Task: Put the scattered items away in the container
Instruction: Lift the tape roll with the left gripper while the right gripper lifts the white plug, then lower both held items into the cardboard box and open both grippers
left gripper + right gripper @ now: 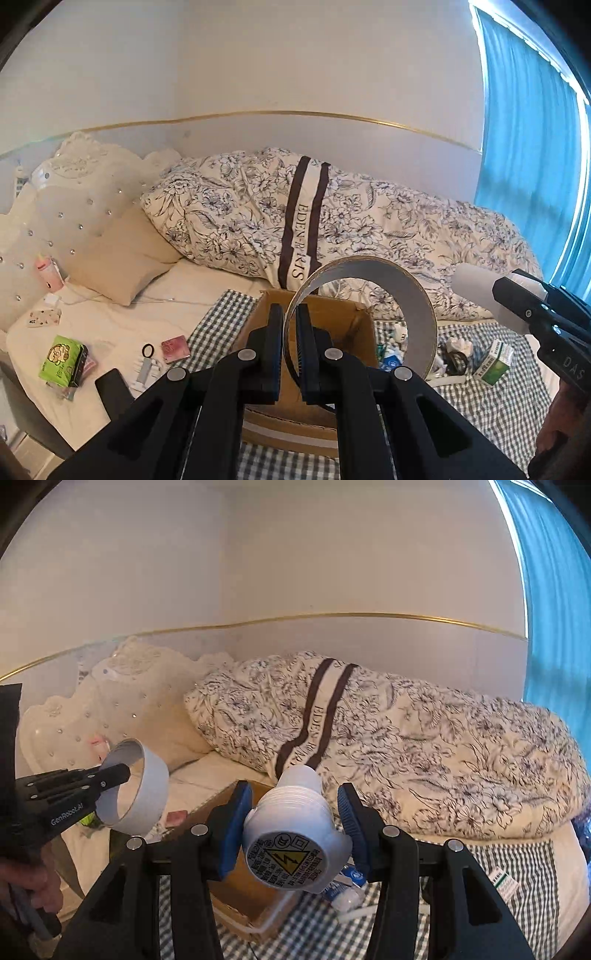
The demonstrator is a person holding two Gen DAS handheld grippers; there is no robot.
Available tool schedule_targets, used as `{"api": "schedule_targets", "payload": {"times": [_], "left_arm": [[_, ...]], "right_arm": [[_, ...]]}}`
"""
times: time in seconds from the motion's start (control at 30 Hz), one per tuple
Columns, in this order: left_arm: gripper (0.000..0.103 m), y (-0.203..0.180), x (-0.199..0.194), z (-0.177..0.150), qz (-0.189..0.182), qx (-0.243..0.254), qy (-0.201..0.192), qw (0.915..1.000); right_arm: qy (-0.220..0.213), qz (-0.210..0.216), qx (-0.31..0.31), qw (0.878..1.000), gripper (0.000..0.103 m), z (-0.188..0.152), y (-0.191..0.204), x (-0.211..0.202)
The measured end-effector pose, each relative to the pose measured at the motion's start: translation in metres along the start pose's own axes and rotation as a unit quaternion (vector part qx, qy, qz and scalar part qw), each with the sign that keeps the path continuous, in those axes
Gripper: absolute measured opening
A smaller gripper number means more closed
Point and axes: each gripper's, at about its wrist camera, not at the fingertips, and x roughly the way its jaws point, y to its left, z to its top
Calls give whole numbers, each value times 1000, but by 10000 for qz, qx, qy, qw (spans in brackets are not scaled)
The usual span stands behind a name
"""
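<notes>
The left hand-held gripper [290, 347] is pinching the wide grey tape ring [364, 317] above the open brown cardboard box [343, 321]; the right hand-held gripper [295, 834] is clamping a white plastic plug-in device [295, 834] beside the box. Centre each over the box before releasing.

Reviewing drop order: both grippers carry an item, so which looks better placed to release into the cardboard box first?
Left, probably. The left gripper holds its tape ring right above the cardboard box; the right gripper's white plug sits off to the side.
</notes>
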Motion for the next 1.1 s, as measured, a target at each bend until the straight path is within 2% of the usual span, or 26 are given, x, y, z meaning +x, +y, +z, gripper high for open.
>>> {"api": "schedule_targets", "payload": {"times": [0.2, 0.47, 0.93, 1.03, 1.1], "left_arm": [[7, 9, 39, -5, 49, 43, 313, 9995], [7, 16, 114, -37, 68, -57, 1058, 9943], [7, 22, 193, -71, 105, -59, 1630, 9866], [11, 24, 203, -76, 84, -97, 1723, 9850], [20, 24, 208, -80, 2, -101, 1770, 9842]], "right_arm": [[83, 113, -34, 9999, 48, 3, 11, 20], [375, 219, -8, 9991, 48, -11, 9, 66], [1124, 388, 110, 9928, 48, -60, 6, 153], [1254, 444, 110, 9910, 48, -71, 7, 167], [1326, 466, 91, 9900, 48, -76, 8, 175]]}}
